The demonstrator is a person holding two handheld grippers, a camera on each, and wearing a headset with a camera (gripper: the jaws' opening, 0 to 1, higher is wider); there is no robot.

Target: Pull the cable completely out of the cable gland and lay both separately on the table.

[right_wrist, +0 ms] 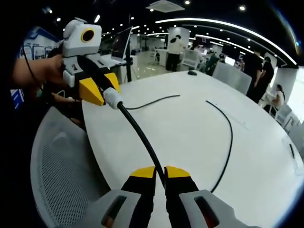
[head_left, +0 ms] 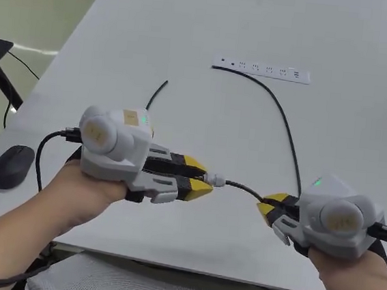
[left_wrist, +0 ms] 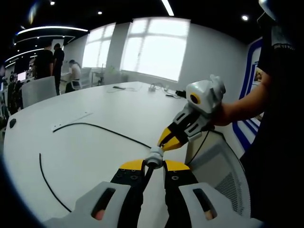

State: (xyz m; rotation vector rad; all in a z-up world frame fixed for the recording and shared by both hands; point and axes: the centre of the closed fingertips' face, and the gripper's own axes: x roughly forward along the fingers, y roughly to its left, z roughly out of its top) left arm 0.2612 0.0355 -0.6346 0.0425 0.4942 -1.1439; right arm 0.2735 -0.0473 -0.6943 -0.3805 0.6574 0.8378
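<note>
Nearest, the left gripper (head_left: 202, 178) clamps the small, likely rigid gland (head_left: 216, 181); the right gripper (head_left: 267, 204) pinches the limp, likely slippery cable (head_left: 244, 189).

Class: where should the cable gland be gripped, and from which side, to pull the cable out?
Grip the cable gland across its round body, coming from the end opposite the cable, as the left tool does. The cable exits along the gland's axis, leaving that end free for the right tool.
</note>
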